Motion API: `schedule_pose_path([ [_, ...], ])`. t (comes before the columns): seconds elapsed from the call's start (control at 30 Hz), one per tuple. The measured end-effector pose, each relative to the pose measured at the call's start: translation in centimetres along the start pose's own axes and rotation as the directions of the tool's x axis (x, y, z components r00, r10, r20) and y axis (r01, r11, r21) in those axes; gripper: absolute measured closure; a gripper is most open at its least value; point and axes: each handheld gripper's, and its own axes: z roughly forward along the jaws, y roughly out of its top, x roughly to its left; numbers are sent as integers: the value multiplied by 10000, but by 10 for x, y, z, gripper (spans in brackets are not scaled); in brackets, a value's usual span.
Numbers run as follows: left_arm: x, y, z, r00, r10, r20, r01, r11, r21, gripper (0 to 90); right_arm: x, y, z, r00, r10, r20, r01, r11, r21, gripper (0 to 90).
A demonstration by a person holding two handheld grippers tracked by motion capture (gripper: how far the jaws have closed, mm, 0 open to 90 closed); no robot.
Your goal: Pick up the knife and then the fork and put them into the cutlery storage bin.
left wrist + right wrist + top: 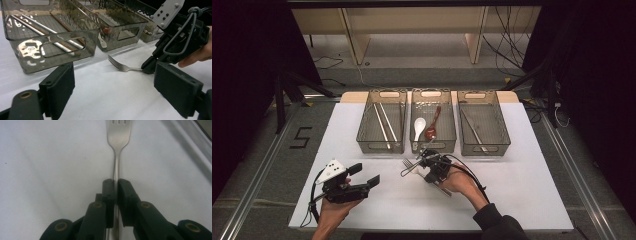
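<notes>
Right tongs [116, 187] were clamped on fork [117, 150] handle, just behind the neck; fork lay flat on white surface [512, 190], just in front of middle bin [433, 146], tines pointing away from the hand. Left tongs [112, 90] sat released, nothing btwn jaws, parked off to the left (well apart from fork). Grip looked centred, handle running straight btwn the pads, so imo lift straight up w/o twisting; the thin handle could pivot if the wrist rolls early. Spoons were in middle bin, chopsticks in left bin [381, 145], so right bin [484, 145] prob the target. Clear the rim before lowering.
</notes>
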Motion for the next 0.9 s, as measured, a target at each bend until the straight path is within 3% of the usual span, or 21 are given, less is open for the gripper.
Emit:
schedule_pose_path([
  [0.57,0,0,0,10000,3,3,-3,10000,3,167,-1,-2,-2,9986,-530,-15,530,9985,-159,849],
  [0.9,0,0,0,10000,21,-7,-21,10000,41,167,-3,-5,-12,9991,-395,-176,385,9978,-532,849],
])
